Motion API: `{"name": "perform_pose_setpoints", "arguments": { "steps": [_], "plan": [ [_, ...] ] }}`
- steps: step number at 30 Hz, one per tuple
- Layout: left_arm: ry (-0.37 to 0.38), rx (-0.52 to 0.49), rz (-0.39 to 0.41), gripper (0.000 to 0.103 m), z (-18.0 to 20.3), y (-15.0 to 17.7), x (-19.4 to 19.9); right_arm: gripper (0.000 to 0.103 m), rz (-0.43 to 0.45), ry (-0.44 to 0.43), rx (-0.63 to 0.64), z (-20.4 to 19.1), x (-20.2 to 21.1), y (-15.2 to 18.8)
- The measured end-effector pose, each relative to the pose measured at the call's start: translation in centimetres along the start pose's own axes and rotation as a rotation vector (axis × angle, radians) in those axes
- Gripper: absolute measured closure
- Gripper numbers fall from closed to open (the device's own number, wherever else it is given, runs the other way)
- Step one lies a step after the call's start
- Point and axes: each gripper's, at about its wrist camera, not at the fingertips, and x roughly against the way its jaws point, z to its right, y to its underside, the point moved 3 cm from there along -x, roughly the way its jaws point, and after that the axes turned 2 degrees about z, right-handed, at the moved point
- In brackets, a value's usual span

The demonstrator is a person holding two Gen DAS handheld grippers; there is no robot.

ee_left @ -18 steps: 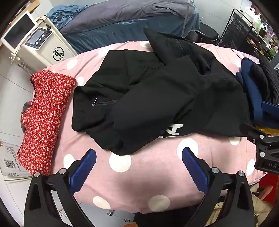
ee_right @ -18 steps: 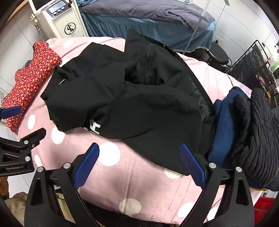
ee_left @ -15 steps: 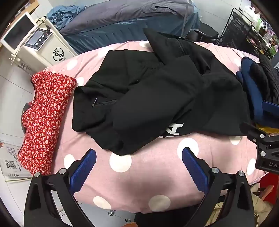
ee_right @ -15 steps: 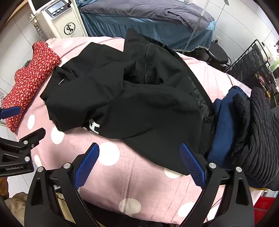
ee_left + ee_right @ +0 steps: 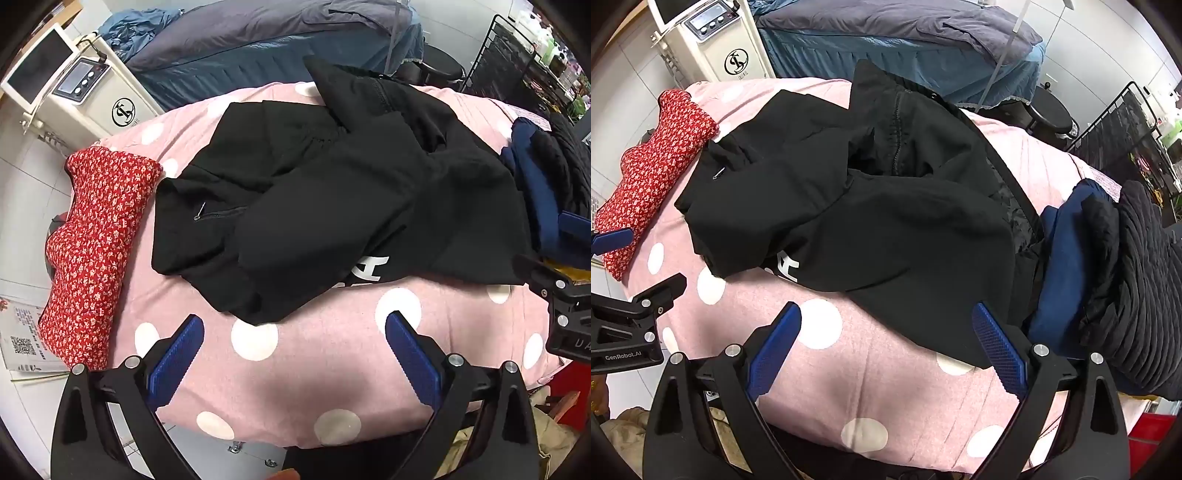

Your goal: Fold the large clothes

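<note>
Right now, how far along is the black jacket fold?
Done: nothing on the black jacket; it lies crumpled on the pink dotted cover, sleeve and body bunched over each other. In hand: nothing. The left gripper and right gripper are both open, short of the cloth. Left: spreading it flat and every fold.

A black jacket (image 5: 332, 206) is seen crumpled mid-frame, partly folded over itself, white lettering showing at its lower edge.

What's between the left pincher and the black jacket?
Only bare pink polka-dot cover lies between the open left gripper and the black jacket, seen in the left wrist view.
</note>
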Motion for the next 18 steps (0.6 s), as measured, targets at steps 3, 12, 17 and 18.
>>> {"name": "perform_pose_setpoints", "arguments": {
  "steps": [3,12,17,18],
  "plan": [
    [0.001,-0.002,-0.003,0.006,-0.02,0.03,-0.03,0.010,-0.001,0.001,-0.002,-0.02,0.01,0.00],
    [0.001,-0.001,-0.014,0.006,0.08,0.20,-0.29,0.011,-0.002,0.004,0.002,-0.01,0.09,-0.02],
    [0.001,-0.001,-0.013,0.006,0.09,0.21,-0.30,0.010,-0.004,0.006,0.004,0.00,0.14,0.05],
    [0.000,-0.001,-0.014,0.006,0.09,0.22,-0.31,0.010,-0.004,0.006,0.003,0.00,0.11,0.05]
  ]
}}
